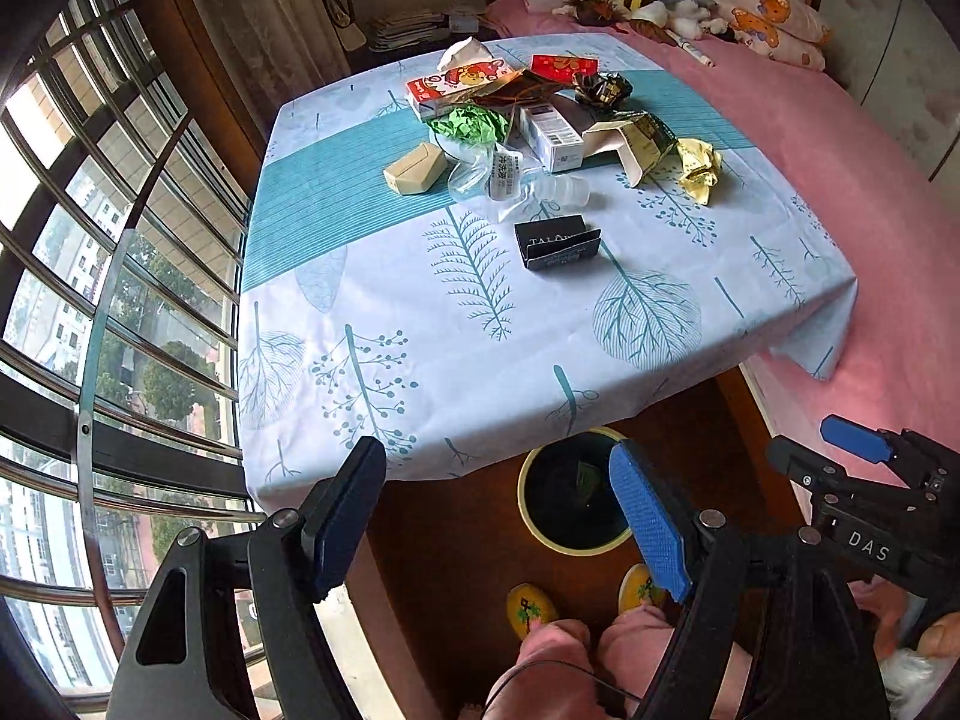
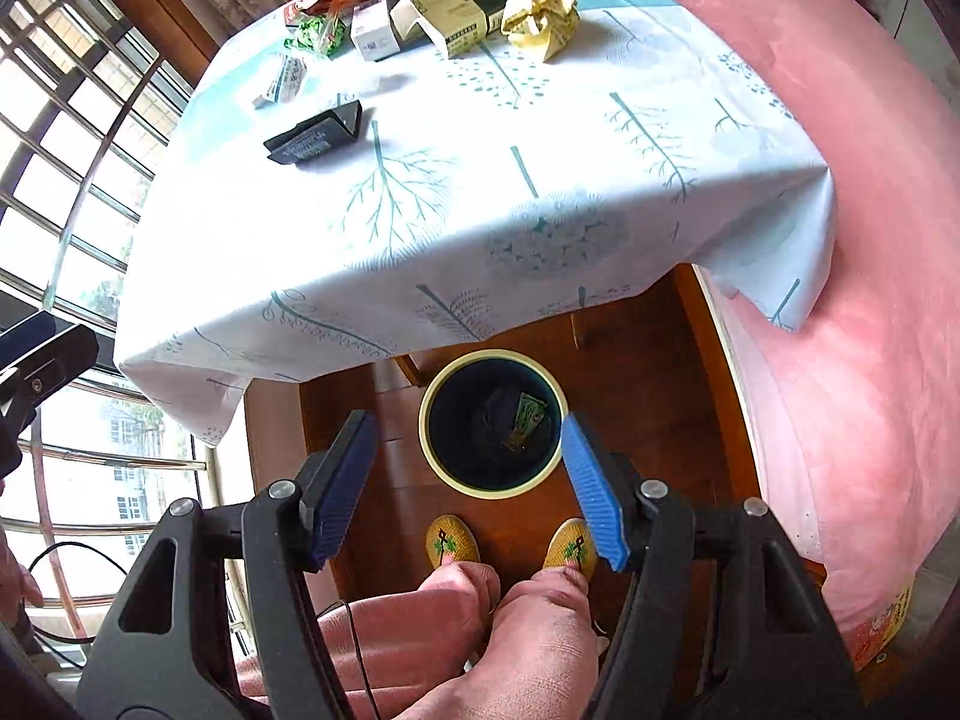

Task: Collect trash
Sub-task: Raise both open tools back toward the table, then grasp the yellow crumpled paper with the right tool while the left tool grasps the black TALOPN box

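Ribbed blue pads of left tool [image 1: 498, 516] and right tool [image 2: 468, 486] apart, empty, above round bin [image 2: 433, 450].

We hold both grippers pointing steeply down. Left gripper [image 1: 498, 516]: jaws wide apart, nothing btwn them. Right gripper [image 2: 465, 489]: jaws wide apart too, nothing gripped. Our legs [image 2: 456, 630] in pink trousers and our slippered feet [image 2: 453, 540] show below.

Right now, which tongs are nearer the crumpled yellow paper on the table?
Right, though not by much. The right tongs hang open over the bin, on the crumpled yellow paper's side of the table. The left tongs are also open, further toward the window side.
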Demonstrator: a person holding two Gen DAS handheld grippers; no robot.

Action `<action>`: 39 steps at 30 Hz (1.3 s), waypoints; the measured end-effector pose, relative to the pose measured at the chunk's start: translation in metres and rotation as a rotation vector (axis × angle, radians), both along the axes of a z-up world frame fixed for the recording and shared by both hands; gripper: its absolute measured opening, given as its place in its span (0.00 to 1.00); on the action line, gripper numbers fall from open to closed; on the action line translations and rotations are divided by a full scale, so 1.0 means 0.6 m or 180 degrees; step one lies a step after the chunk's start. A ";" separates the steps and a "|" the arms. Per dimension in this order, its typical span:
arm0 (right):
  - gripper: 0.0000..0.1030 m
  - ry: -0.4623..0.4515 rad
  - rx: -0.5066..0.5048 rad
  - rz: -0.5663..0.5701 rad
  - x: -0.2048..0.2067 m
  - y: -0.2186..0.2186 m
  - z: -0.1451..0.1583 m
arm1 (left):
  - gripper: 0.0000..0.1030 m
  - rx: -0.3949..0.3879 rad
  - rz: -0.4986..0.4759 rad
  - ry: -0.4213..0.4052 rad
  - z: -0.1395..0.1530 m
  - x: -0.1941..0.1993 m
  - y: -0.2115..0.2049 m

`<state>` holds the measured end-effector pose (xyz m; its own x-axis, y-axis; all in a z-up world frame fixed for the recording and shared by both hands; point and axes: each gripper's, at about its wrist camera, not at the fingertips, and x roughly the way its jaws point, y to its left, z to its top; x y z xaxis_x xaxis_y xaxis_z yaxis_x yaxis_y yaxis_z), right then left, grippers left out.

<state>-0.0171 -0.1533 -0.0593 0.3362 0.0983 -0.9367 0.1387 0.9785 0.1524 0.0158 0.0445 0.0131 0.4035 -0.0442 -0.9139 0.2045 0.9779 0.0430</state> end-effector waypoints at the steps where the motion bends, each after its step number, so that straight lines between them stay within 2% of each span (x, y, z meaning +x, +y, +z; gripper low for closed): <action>1: 0.59 -0.0082 -0.0007 -0.0003 0.004 0.002 0.019 | 0.76 -0.0047 -0.0033 -0.0016 0.008 0.003 0.003; 6: 0.59 -0.0492 -0.0282 0.0080 0.008 0.027 0.110 | 0.76 -0.0236 -0.0163 -0.0162 0.045 0.022 0.006; 9: 0.59 -0.0655 -0.0446 0.0088 0.013 0.038 0.147 | 0.71 -0.0303 -0.0196 -0.0279 0.062 0.036 0.007; 12: 0.59 -0.0758 -0.0525 0.0074 0.019 0.044 0.169 | 0.66 -0.0375 -0.0228 -0.0327 0.074 0.047 0.010; 16: 0.59 -0.0805 -0.0567 0.0029 0.028 0.048 0.181 | 0.66 -0.0457 -0.0248 -0.0313 0.070 0.062 0.015; 22: 0.59 -0.0745 -0.0454 -0.0118 0.070 0.018 0.168 | 0.66 -0.0477 -0.0006 -0.0194 0.042 0.106 0.024; 27: 0.59 -0.0665 -0.0192 -0.0279 0.155 -0.046 0.145 | 0.66 -0.0414 0.0320 -0.0074 0.006 0.157 0.023; 30: 0.59 -0.0586 -0.0117 -0.0350 0.229 -0.095 0.124 | 0.66 -0.0467 0.0673 0.0094 -0.023 0.196 0.024; 33: 0.59 -0.0456 0.0120 -0.0416 0.314 -0.152 0.094 | 0.66 -0.0570 0.1095 0.0265 -0.049 0.233 0.017; 39: 0.59 -0.0067 0.0408 -0.0209 0.464 -0.230 0.025 | 0.66 -0.0716 0.1746 0.0490 -0.090 0.280 -0.016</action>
